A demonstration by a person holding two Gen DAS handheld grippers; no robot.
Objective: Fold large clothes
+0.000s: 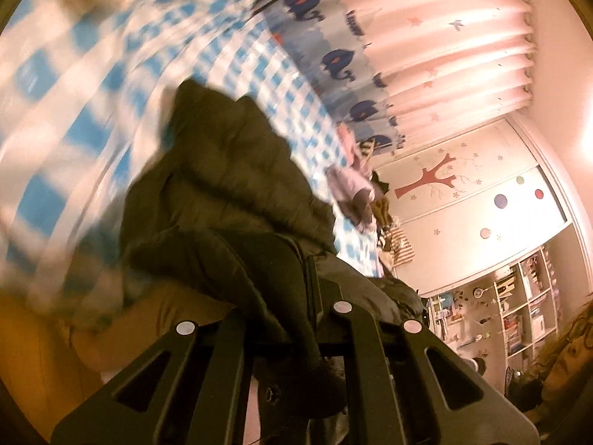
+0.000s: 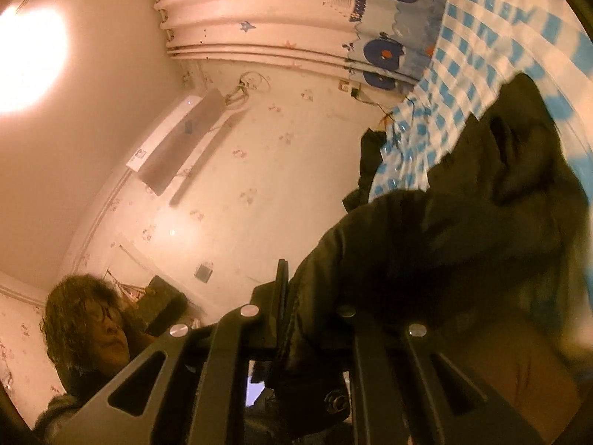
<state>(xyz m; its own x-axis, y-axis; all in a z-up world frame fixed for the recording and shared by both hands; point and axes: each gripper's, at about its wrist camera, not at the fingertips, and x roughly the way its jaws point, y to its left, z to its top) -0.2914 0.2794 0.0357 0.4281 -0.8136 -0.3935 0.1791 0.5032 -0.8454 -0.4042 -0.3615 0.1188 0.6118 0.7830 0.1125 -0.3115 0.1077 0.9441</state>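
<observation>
Item: your dark olive-black quilted padded jacket, bulky, stitched in puffy bands, with a metal snap button visible on a lower flap in the right wrist view. It hangs lifted over the blue-and-white checked bedsheet, its far end draped down toward the sheet and its near edge gathered at both tools; the fabric is blurred. Left wrist view only: beyond the checked bedsheet, a small heap of pink and striped clothes, a white sliding wardrobe with a red tree decal and coloured dots, and white open shelves crowded with small objects. Right wrist view only: beyond the checked bedsheet, a white wall-mounted air conditioner on patterned wallpaper, a bright ceiling light, and a person with curly dark hair low beside the tool. Both views share the pink pleated curtain with blue whale print behind the bedsheet. Your left gripper is clenched tight, its black jaws pinching a fold of the jacket's edge. Your right gripper is likewise clamped, jaws nearly together with a thin fold of the jacket's hem caught between them.
</observation>
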